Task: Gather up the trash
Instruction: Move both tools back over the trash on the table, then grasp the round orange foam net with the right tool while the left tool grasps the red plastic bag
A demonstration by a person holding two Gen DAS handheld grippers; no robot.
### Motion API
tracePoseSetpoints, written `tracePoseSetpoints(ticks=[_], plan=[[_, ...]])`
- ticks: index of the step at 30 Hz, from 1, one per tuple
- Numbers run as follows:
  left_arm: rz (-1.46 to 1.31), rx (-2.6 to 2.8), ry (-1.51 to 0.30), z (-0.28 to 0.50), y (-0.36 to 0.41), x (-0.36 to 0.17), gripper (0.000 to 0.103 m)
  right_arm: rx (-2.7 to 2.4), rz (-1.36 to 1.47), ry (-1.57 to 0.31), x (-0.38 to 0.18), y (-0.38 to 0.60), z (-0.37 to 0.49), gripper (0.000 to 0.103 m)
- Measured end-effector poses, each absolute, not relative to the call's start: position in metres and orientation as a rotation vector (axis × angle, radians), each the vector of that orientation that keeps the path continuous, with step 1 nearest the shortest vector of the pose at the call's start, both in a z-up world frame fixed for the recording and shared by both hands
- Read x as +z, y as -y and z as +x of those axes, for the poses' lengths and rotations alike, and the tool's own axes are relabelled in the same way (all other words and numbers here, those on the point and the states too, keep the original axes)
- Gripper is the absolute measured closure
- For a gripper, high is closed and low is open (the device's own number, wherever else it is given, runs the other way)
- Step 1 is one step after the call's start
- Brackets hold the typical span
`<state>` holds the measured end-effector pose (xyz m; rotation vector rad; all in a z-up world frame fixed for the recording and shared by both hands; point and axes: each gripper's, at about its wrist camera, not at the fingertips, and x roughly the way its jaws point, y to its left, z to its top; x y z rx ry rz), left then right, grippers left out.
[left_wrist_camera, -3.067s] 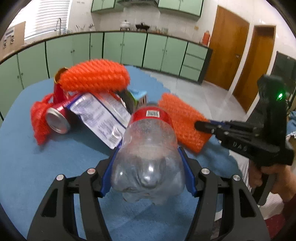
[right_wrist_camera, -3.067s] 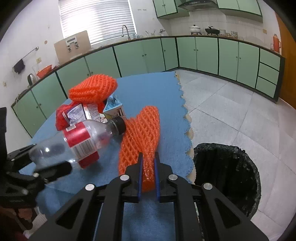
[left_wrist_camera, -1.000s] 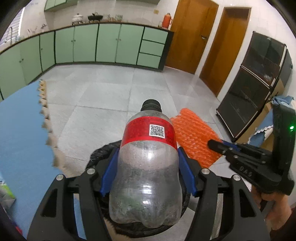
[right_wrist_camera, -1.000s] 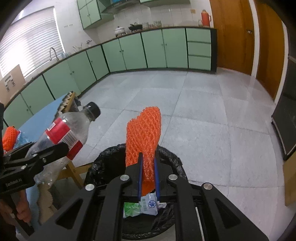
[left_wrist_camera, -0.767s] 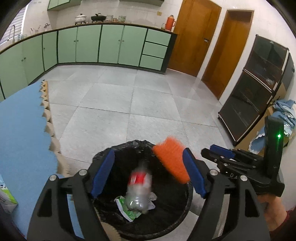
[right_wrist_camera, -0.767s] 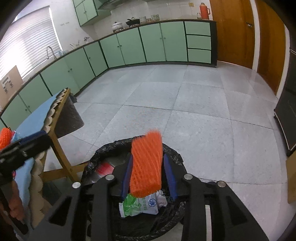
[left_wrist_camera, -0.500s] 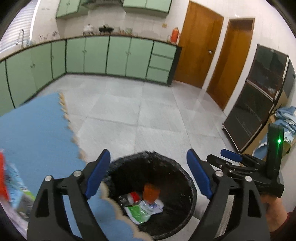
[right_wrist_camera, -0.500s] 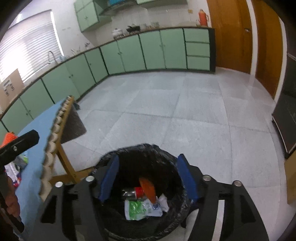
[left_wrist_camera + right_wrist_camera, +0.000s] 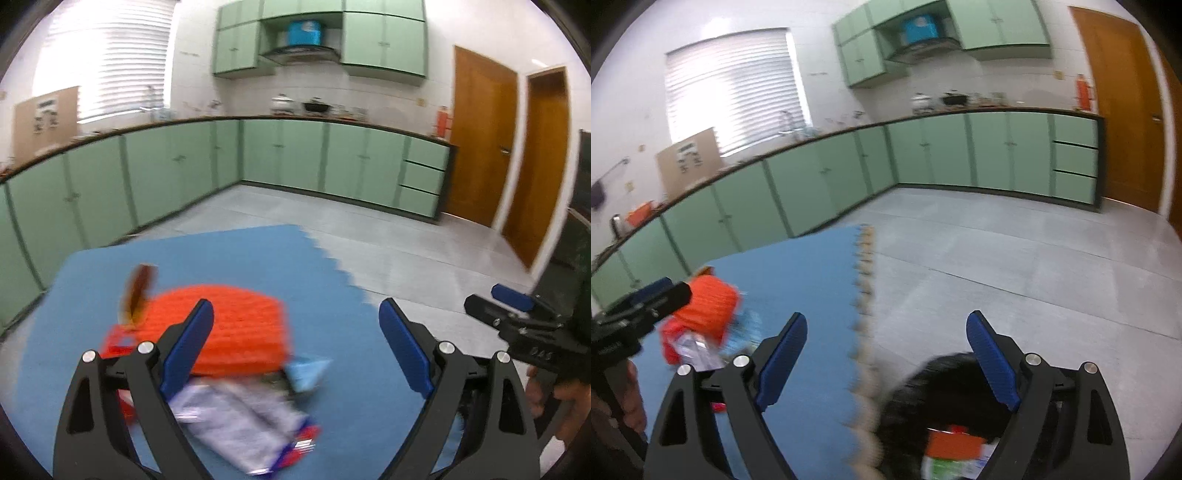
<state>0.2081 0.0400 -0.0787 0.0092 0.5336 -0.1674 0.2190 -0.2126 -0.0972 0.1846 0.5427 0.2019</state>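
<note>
My left gripper [image 9: 295, 347] hovers over the blue table mat [image 9: 229, 258]; its jaws are opening, with nothing between them. Under it lies a pile of trash: an orange foam net [image 9: 240, 325], a silvery snack wrapper [image 9: 243, 421], a small blue carton [image 9: 306, 369] and a tilted can [image 9: 136, 295], all blurred. My right gripper [image 9: 886, 358] is above the black trash bin [image 9: 942, 398]; its jaws are also opening and hold nothing. Inside the bin lie an orange net [image 9: 956, 445] and a green-white wrapper [image 9: 945, 469].
The table's scalloped edge [image 9: 862, 295] runs beside the bin, with grey tiled floor [image 9: 1015, 266] beyond. Green cabinets [image 9: 332, 162] line the far walls and wooden doors [image 9: 484, 147] stand at the right. A hand [image 9: 631, 398] holds the left gripper [image 9: 661, 293].
Both grippers opened over the bin; the bottle and the orange net fell in. Both views then swung up and left, back towards the table and the trash pile.
</note>
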Motion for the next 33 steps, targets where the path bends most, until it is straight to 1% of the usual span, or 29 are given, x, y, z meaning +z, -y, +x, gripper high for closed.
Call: tracePoseSetpoints(ticks=[9, 19, 20, 22, 24, 25, 26, 27, 28, 29, 30, 33], plan=[[-0.016, 0.016, -0.524, 0.192, -0.122, -0.071, 0.015, 0.412, 0.149, -0.547, -0.093, 0.112, 0.242, 0.017], [-0.052, 0.081, -0.568, 0.184, -0.164, -0.091, 0.015, 0.491, 0.109, -0.624, -0.109, 0.055, 0.267, 0.017], [-0.054, 0.083, -0.57, 0.185, -0.168, -0.092, 0.015, 0.494, 0.105, -0.633, -0.111, 0.051, 0.268, 0.019], [-0.061, 0.082, -0.579, 0.187, -0.172, -0.096, 0.015, 0.509, 0.101, -0.651, -0.113, 0.045, 0.271, 0.028], [-0.071, 0.08, -0.59, 0.19, -0.177, -0.1, 0.015, 0.549, 0.111, -0.673, -0.114, 0.039, 0.274, 0.045], [-0.081, 0.079, -0.597, 0.191, -0.182, -0.103, 0.015, 0.56, 0.111, -0.679, -0.115, 0.035, 0.275, 0.047], [-0.088, 0.079, -0.604, 0.191, -0.183, -0.107, 0.015, 0.568, 0.103, -0.679, -0.114, 0.033, 0.274, 0.055], [-0.101, 0.08, -0.611, 0.193, -0.186, -0.109, 0.015, 0.574, 0.093, -0.675, -0.114, 0.032, 0.273, 0.066], [-0.108, 0.08, -0.614, 0.195, -0.188, -0.11, 0.015, 0.58, 0.081, -0.669, -0.113, 0.031, 0.272, 0.071], [-0.117, 0.08, -0.62, 0.197, -0.191, -0.112, 0.015, 0.585, 0.073, -0.665, -0.112, 0.031, 0.271, 0.078], [-0.125, 0.08, -0.627, 0.199, -0.193, -0.115, 0.015, 0.59, 0.067, -0.661, -0.112, 0.032, 0.27, 0.081], [-0.136, 0.088, -0.641, 0.205, -0.196, -0.12, 0.015, 0.611, 0.063, -0.647, -0.11, 0.036, 0.267, 0.084]])
